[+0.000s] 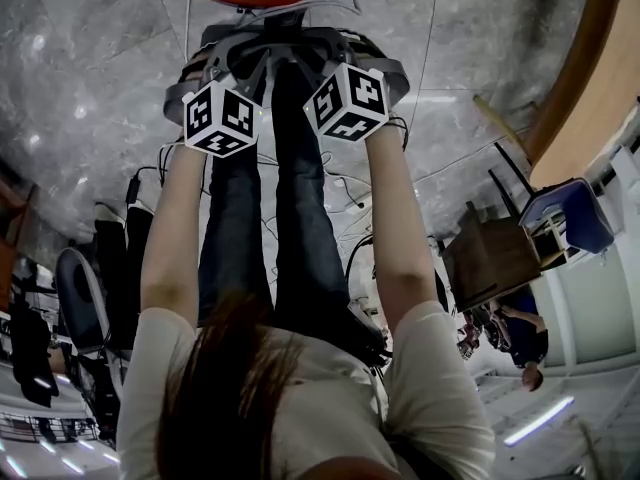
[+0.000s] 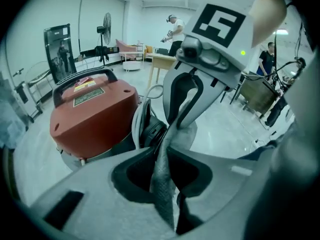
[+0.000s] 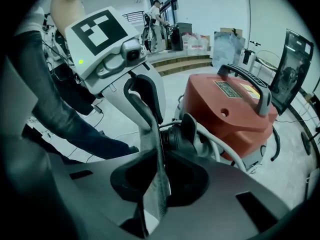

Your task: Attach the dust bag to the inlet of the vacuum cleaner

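Left claw [image 2: 162, 156], right claw [image 3: 157, 159] each clamped on dust bag [image 2: 165, 194] edge. Fabric taut just beside inlet [image 2: 152, 131] of red vacuum cleaner [image 2: 95, 114]. Step, judged: fitting. Next: you push bag mouth over inlet, evenly.

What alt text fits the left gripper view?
The left gripper pinches a grey dust bag, stretched up to the right gripper, which also grips it. Behind the bag sits a red vacuum with its black inlet, on a pale floor.
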Tool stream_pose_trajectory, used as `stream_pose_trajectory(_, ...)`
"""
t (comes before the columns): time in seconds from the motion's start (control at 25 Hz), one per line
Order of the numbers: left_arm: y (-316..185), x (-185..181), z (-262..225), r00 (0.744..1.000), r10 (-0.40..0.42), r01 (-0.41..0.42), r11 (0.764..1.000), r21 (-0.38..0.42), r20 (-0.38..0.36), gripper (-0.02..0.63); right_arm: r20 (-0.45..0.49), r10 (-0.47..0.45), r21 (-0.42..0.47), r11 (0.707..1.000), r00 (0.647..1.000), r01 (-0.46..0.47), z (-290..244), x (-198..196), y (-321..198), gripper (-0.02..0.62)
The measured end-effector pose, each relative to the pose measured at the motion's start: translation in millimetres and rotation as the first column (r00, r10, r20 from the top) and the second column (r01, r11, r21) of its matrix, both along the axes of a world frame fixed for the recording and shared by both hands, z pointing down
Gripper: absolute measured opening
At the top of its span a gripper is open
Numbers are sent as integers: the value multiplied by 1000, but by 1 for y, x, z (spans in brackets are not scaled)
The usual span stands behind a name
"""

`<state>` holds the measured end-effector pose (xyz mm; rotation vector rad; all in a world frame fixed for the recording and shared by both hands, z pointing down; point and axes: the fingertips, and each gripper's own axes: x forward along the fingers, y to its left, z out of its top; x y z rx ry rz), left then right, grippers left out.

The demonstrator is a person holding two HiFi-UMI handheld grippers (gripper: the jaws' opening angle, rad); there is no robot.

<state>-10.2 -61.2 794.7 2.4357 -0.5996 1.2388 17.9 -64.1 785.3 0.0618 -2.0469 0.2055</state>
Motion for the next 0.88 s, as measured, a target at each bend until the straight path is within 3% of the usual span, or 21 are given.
stream_pose_trajectory(0.12,0,0,-2,1000,18,-18,1000,-2,9,78,14,36,-12,999,999,-35,-2,0,0,51)
stream_pose_trajectory(0.28,-4,4,-1,991,129,-129,992,-6,28,80,41,170,-16,985,985,-170,-2,4,-1,51)
stream_pose_trajectory(0.48,-7,11,-2,940,329,-332,943,31,85,83,62,293,-25,956,954,-292,-1,9,-1,51)
stream_pose_trajectory(0.64,-7,10,-2,968,246,-247,969,23,44,83,49,240,-16,971,970,-239,0,8,-1,51)
stream_pose_trajectory(0.76,-7,8,-2,991,133,-133,991,12,2,83,33,138,-16,990,990,-138,0,7,-3,52)
stream_pose_trajectory(0.88,-5,7,-1,999,41,-41,999,-3,-29,82,16,32,-19,999,999,-32,1,6,-4,52)
